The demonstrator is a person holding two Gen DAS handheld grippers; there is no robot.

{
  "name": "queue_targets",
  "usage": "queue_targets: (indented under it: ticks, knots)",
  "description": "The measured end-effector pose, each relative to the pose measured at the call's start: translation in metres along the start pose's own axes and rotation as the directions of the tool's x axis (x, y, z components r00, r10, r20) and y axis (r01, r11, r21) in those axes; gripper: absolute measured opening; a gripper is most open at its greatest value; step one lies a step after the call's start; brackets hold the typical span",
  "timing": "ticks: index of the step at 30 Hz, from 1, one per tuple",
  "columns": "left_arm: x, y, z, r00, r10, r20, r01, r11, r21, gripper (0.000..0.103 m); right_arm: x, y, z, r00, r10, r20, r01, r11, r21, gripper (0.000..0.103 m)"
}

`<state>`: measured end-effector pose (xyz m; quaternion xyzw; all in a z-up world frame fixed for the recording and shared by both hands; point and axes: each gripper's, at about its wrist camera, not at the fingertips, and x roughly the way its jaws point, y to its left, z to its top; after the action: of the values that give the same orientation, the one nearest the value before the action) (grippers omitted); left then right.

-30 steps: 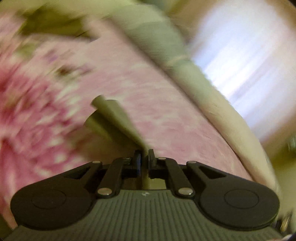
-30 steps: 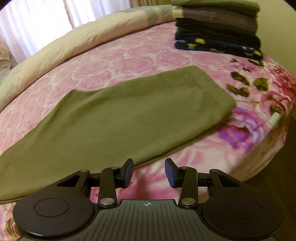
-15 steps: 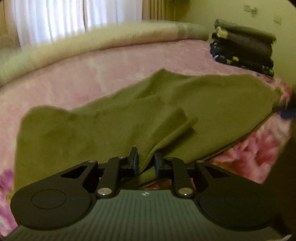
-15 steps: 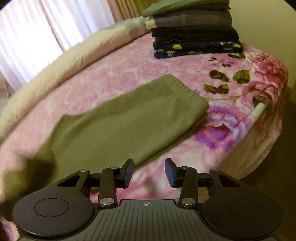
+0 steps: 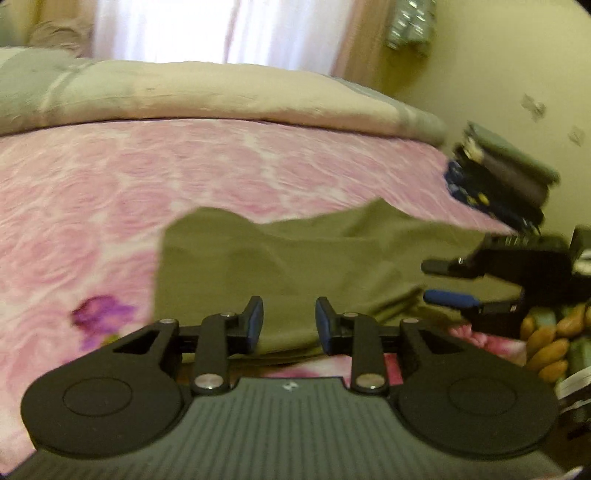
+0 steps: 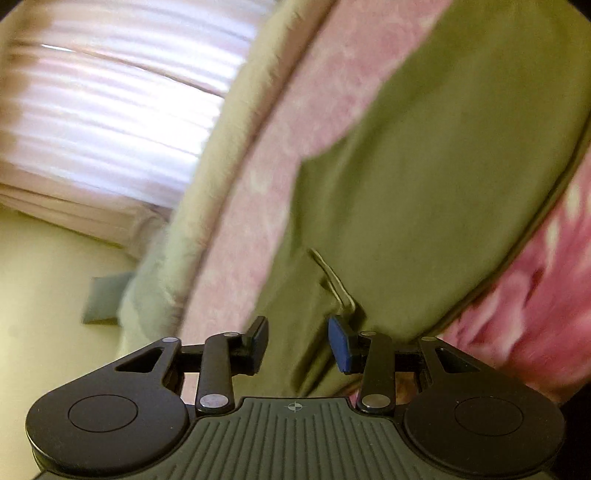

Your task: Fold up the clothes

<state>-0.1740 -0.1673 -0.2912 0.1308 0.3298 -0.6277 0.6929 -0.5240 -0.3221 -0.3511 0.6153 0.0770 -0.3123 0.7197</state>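
Note:
An olive-green garment (image 5: 295, 266) lies folded over on the pink floral bedspread (image 5: 110, 192). My left gripper (image 5: 289, 325) hovers open just above its near edge, nothing between the fingers. The right gripper (image 5: 448, 282) shows at the right of the left wrist view, open, at the garment's right end. In the right wrist view, tilted and blurred, my right gripper (image 6: 298, 341) stands open over the olive garment (image 6: 443, 166), close to a pale seam or label (image 6: 332, 277); the cloth lies under the fingers, not clamped.
A stack of folded dark clothes (image 5: 498, 181) sits at the bed's far right corner. A beige rolled quilt (image 5: 221, 96) runs along the bed's far side, with white curtains (image 5: 184, 29) behind. The bed's edge drops off at the right.
My left gripper has let go of the olive cloth and opened; the folded-over part now lies on the garment. The right gripper swung in over the garment's right end, still open.

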Motion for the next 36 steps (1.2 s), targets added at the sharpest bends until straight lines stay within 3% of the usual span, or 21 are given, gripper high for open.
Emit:
queue_targets:
  ticks: [5, 12, 13, 14, 18, 20, 22, 26, 28, 31, 34, 36]
  knots:
    - [-0.011, 0.031, 0.005, 1.000, 0.014, 0.018, -0.012, 0.996, -0.083, 0.026, 0.025, 0.006, 0.001, 0.994, -0.111, -0.024, 0.111, 0.994, -0.003, 0.041]
    - [-0.015, 0.052, 0.012, 0.999, 0.008, 0.032, -0.003, 0.986, -0.169, 0.026, 0.039, 0.007, -0.001, 0.995, -0.102, -0.008, 0.101, 0.994, -0.040, 0.040]
    - [-0.014, 0.053, 0.014, 0.999, 0.006, 0.033, 0.000, 0.984, -0.178, 0.026, 0.041, 0.006, -0.001, 0.996, -0.091, -0.006, 0.091, 0.995, -0.051, 0.015]
    - [-0.014, 0.054, 0.015, 0.999, 0.003, 0.035, 0.004, 0.983, -0.185, 0.026, 0.043, 0.006, -0.002, 0.997, -0.082, -0.005, 0.081, 0.994, -0.071, 0.005]
    - [-0.014, 0.046, 0.030, 0.997, -0.021, 0.068, 0.033, 0.985, -0.171, 0.026, 0.027, 0.017, 0.000, 0.998, 0.000, 0.071, 0.012, 0.984, -0.177, 0.003]
    - [-0.012, 0.040, 0.038, 0.996, -0.044, 0.084, 0.057, 0.984, -0.166, 0.026, 0.002, 0.025, 0.008, 0.985, 0.030, 0.168, 0.016, 0.965, -0.262, 0.003]
    - [-0.006, 0.032, 0.045, 0.993, -0.073, 0.090, 0.087, 0.984, -0.156, 0.026, -0.026, 0.019, 0.020, 0.964, 0.011, 0.264, 0.070, 0.953, -0.295, 0.003]
    - [0.021, 0.008, 0.047, 0.991, -0.118, 0.057, 0.123, 0.987, -0.103, 0.026, -0.080, 0.008, 0.043, 0.893, -0.013, 0.451, 0.187, 0.920, -0.343, 0.003]
    - [0.042, -0.006, 0.043, 0.990, -0.138, 0.015, 0.139, 0.987, -0.084, 0.026, -0.092, -0.017, 0.057, 0.865, -0.088, 0.493, 0.249, 0.929, -0.273, 0.003]
    - [0.069, -0.023, 0.035, 0.988, -0.148, -0.049, 0.144, 0.987, -0.066, 0.026, -0.097, -0.064, 0.074, 0.859, -0.200, 0.471, 0.298, 0.944, -0.144, 0.003]
    - [0.082, -0.037, 0.029, 0.988, -0.134, -0.078, 0.132, 0.990, -0.041, 0.026, -0.100, -0.081, 0.076, 0.870, -0.209, 0.447, 0.288, 0.950, -0.117, 0.003]
    - [0.084, -0.041, 0.029, 0.988, -0.130, -0.080, 0.128, 0.991, -0.029, 0.026, -0.099, -0.071, 0.076, 0.865, -0.188, 0.465, 0.297, 0.939, -0.172, 0.003]
